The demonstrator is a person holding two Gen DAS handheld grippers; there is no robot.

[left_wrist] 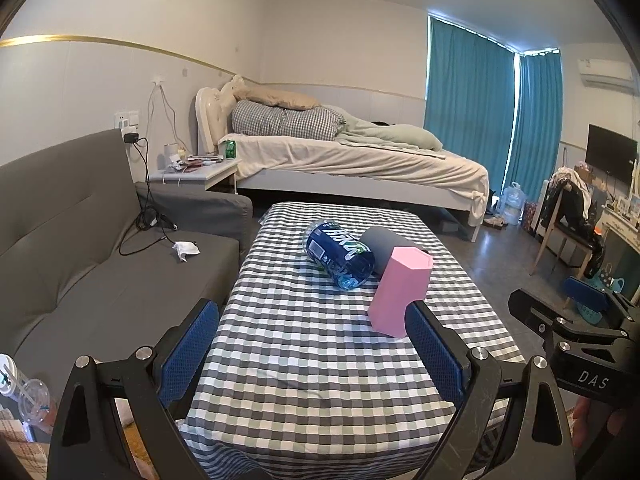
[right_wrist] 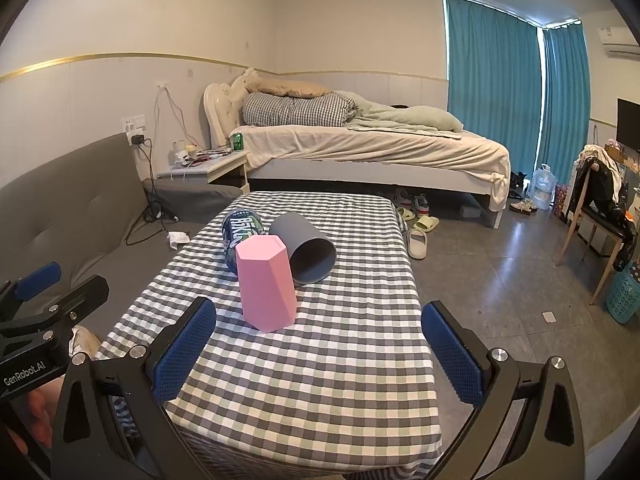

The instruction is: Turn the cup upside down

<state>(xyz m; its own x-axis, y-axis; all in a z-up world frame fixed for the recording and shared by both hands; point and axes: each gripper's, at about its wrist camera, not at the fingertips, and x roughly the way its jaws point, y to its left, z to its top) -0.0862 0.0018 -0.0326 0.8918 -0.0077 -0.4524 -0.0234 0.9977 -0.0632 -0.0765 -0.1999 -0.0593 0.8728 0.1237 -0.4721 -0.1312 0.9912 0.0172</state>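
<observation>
A pink hexagonal cup (left_wrist: 400,290) (right_wrist: 266,284) stands on the checked tablecloth (left_wrist: 312,360) (right_wrist: 320,360), its upper end closed, wider end down. A grey cup (left_wrist: 386,246) (right_wrist: 306,252) lies on its side behind it, its mouth open toward the right wrist view. A blue bottle (left_wrist: 340,254) (right_wrist: 238,232) lies on its side beside them. My left gripper (left_wrist: 316,352) is open and empty near the table's front, the pink cup just beyond its right finger. My right gripper (right_wrist: 320,352) is open and empty, short of the pink cup.
A grey sofa (left_wrist: 100,260) (right_wrist: 72,216) runs along the table's left. A bed (left_wrist: 352,156) (right_wrist: 372,148) stands behind the table. Slippers (right_wrist: 418,236) lie on the floor at right. A chair with clothes (right_wrist: 600,208) stands far right.
</observation>
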